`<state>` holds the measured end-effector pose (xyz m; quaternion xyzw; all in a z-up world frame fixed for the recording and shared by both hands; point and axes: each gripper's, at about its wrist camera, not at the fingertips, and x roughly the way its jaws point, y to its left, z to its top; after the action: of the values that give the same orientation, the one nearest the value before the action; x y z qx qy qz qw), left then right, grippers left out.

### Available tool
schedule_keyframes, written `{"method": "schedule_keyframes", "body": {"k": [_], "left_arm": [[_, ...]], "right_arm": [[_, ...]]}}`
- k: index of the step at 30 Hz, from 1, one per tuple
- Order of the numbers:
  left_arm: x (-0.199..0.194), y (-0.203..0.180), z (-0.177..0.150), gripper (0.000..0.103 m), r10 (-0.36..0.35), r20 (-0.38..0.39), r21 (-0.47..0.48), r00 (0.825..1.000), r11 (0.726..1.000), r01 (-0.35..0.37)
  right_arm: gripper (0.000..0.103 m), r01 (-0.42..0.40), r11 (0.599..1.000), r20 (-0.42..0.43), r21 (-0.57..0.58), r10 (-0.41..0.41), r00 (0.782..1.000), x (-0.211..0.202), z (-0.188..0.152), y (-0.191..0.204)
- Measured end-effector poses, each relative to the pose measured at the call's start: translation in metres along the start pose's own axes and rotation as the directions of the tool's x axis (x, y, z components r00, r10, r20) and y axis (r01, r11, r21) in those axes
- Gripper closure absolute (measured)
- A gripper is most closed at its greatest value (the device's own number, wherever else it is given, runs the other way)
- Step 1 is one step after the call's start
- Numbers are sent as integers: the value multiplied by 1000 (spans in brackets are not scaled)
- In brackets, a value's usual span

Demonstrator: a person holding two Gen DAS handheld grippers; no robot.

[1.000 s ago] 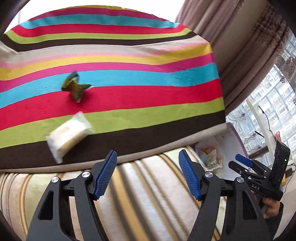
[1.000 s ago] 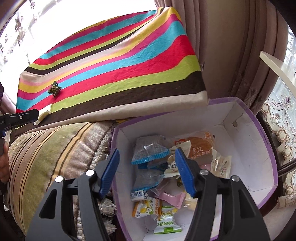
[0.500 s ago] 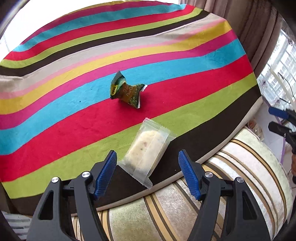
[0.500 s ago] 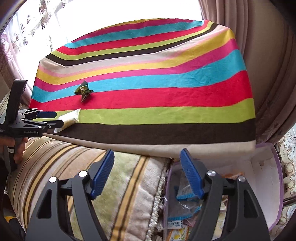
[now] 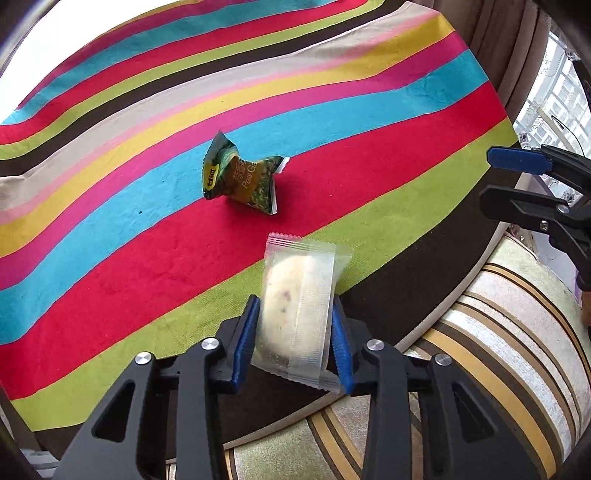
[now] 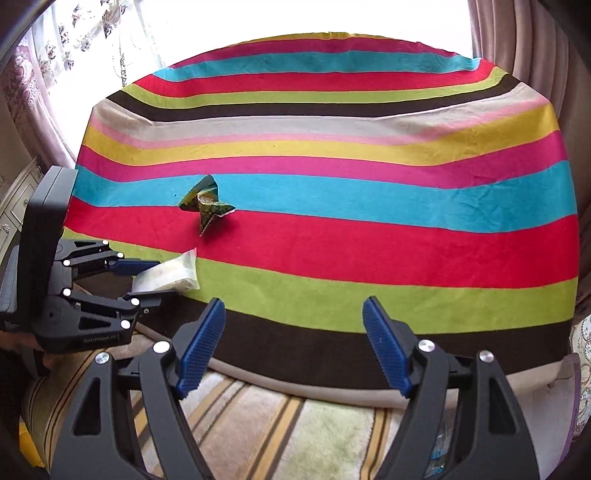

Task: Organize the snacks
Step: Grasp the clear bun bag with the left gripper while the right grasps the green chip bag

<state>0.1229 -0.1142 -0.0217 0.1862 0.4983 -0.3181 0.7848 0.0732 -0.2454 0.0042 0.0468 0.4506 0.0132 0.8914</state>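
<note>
The left hand-held gripper (image 5: 295,325) has just been closing and now clamps a clear-wrapped pale pastry (image 5: 297,310) between its blue pads (image 5: 245,339), at the near edge of the striped cloth (image 5: 369,177). The pastry's far end seems to rest on the green stripe, though that is hard to judge. A crumpled green snack packet (image 5: 242,175) lies farther in, on the red and blue stripes. The right hand-held gripper (image 6: 293,345) has just been widening; it hangs released and empty above the cloth's brown border, near a striped cushion (image 6: 258,424).

Bright daylight from window (image 6: 258,18) behind striped cloth (image 6: 332,155), blown out white there. Soft shadows, sharp focus throughout. Strong fisheye bending, dark vignette at corners.
</note>
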Motion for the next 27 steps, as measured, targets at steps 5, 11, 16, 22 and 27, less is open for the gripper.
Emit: {"method": "schedule_keyframes", "body": {"k": [5,11,16,22,27], "left_arm": [[-2,7,-3,70,8,18,-45,1000,999,-7],[-7,41,-10,70,41,42,-236,998,971,-30],[-18,71,-24,70,89,81,-404,993,913,-49],[-24,98,-38,70,90,124,-537,988,844,-9],[-29,104,-45,70,91,153,-563,984,826,12]], "right_arm": [[26,-20,999,8,-38,20,1000,21,23,23],[26,-79,996,-34,47,81,996,51,43,35],[26,-81,982,-98,171,99,990,82,49,45],[26,-79,938,-94,338,117,989,97,58,60],[25,-50,870,-82,491,103,991,107,70,57]]}}
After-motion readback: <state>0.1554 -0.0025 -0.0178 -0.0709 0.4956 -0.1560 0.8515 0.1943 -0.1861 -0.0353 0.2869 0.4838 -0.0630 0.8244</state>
